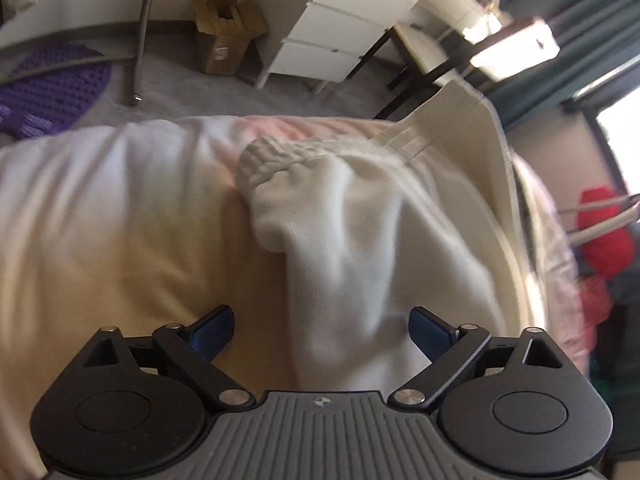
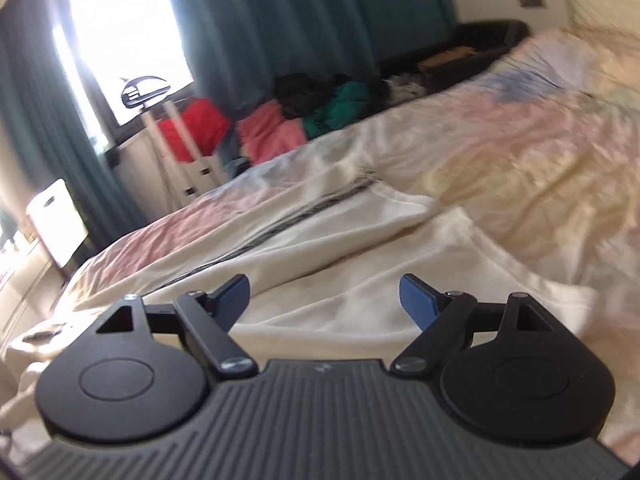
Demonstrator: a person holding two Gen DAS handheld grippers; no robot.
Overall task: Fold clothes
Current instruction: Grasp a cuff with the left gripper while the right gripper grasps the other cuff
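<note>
A cream-white garment with a ribbed cuffed sleeve (image 1: 344,220) lies crumpled on the bed's pastel duvet (image 1: 100,220). Its ribbed hem (image 1: 404,140) shows beyond the sleeve. My left gripper (image 1: 320,334) is open, its blue pads either side of the sleeve and just above it. In the right wrist view the same cream garment (image 2: 360,280) is spread over the duvet (image 2: 540,160), with a dark stripe (image 2: 304,208) along one fold. My right gripper (image 2: 324,300) is open and empty, hovering over the cloth.
A cardboard box (image 1: 224,32), white drawers (image 1: 340,28) and a purple mat (image 1: 44,88) stand on the grey floor past the bed. A heap of red, pink, green and black clothes (image 2: 288,120) lies by teal curtains (image 2: 280,20) beyond the bed's far side.
</note>
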